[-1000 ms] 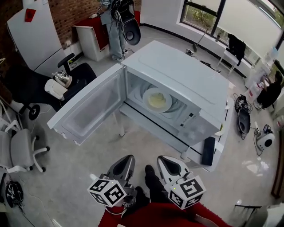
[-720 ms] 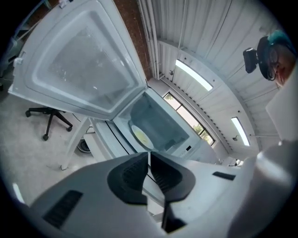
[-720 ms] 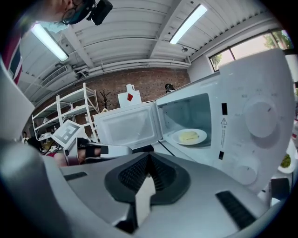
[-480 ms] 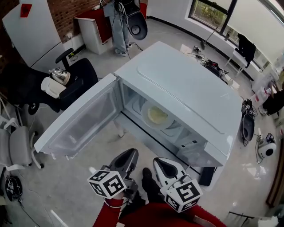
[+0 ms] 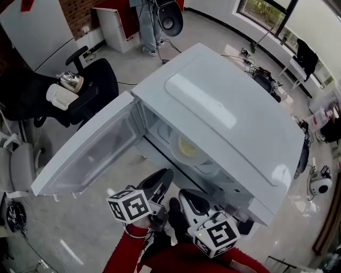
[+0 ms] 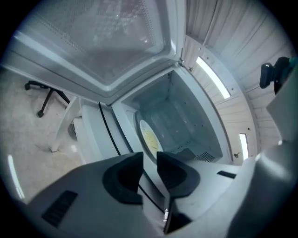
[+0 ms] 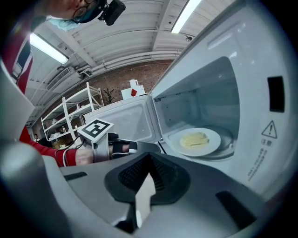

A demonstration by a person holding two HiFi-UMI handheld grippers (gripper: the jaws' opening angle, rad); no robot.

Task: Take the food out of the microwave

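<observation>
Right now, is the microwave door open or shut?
Open: the door stands wide, and the plate of food shows inside the microwave.

place: lab-like office workspace | evidence: brick wall [image 5: 74, 16]; office chairs [image 5: 18, 178]; cables [image 5: 256, 69] across polished floor [image 5: 80, 234]; big windows [image 5: 264, 10]; metal shelving [image 7: 65, 118]; ceiling strip lights [image 7: 46, 49]

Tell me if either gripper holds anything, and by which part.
Nothing is held. The left gripper has its jaws slightly apart and empty; the right gripper is shut on nothing. The plate sits inside the microwave.

White microwave [image 5: 224, 106], yellow food [image 7: 194, 138], white plate [image 7: 214, 139]
</observation>
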